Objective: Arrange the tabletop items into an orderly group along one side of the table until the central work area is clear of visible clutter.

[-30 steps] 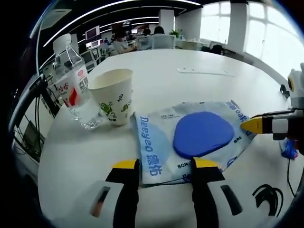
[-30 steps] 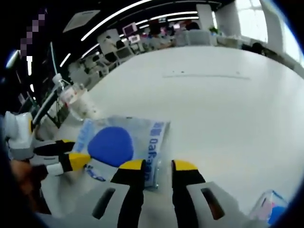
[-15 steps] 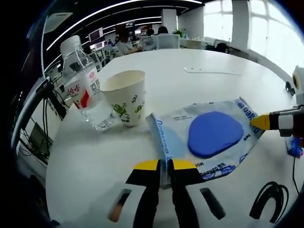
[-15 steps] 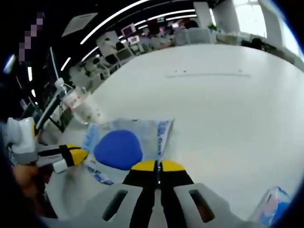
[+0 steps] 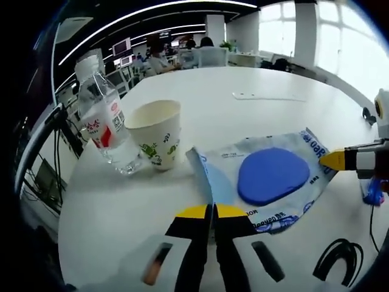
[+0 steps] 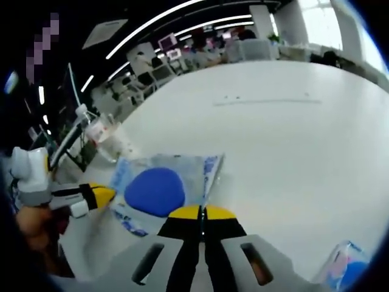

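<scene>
Left gripper view: left claw point(image 5: 212, 211) and right claw point(image 6: 202, 213) each pinch the wipes packet point(image 5: 267, 179); lift both together, level, toward the cup point(image 5: 155, 132).

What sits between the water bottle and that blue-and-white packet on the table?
A paper cup with green leaf prints stands between the water bottle and the packet, close beside the bottle, as seen in the left gripper view. Bare white table separates cup and packet.
</scene>
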Available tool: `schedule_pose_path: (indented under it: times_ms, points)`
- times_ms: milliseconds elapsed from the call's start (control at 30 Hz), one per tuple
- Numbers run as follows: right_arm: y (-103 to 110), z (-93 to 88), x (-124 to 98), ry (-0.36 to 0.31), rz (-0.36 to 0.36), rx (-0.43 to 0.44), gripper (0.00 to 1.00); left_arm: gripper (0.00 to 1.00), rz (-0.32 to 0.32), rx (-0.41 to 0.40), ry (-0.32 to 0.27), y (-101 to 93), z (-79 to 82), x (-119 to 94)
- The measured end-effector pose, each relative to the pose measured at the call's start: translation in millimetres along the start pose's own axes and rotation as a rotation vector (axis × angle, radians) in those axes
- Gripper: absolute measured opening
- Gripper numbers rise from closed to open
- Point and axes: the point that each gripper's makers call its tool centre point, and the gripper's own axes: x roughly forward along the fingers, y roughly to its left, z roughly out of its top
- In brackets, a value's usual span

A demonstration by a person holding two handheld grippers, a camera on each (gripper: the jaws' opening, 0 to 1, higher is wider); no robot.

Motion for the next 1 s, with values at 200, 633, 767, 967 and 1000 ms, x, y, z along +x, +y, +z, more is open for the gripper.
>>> schedule_pose_path:
  times_ms: [200,633,767,967,1000]
  points:
    - [-7.1,10.8,-3.9,-0.021,-0.009,0.012,0.0,0.01,-0.014,0.008,-0.016,-6.4,12.6,4.8]
    - [-13.3,31.6,4.2,-0.046,-0.007,0.069,0.0,0.01,-0.028,0.012,-0.035,-2.7,40.2,18.5]
    - [-12.6,36.2,9.5,-0.043,-0.001,0.076,0.0,0.01,-0.026,0.009,-0.03,-0.3,45.1,24.3]
    - [-14.0,43.6,18.4,-0.04,0.004,0.084,0.0,0.01,-0.028,0.011,-0.004,4.0,49.9,34.6]
    - [-14.1,44.1,19.4,-0.038,0.004,0.086,0.0,0.01,-0.028,0.011,-0.001,4.6,50.7,36.1]
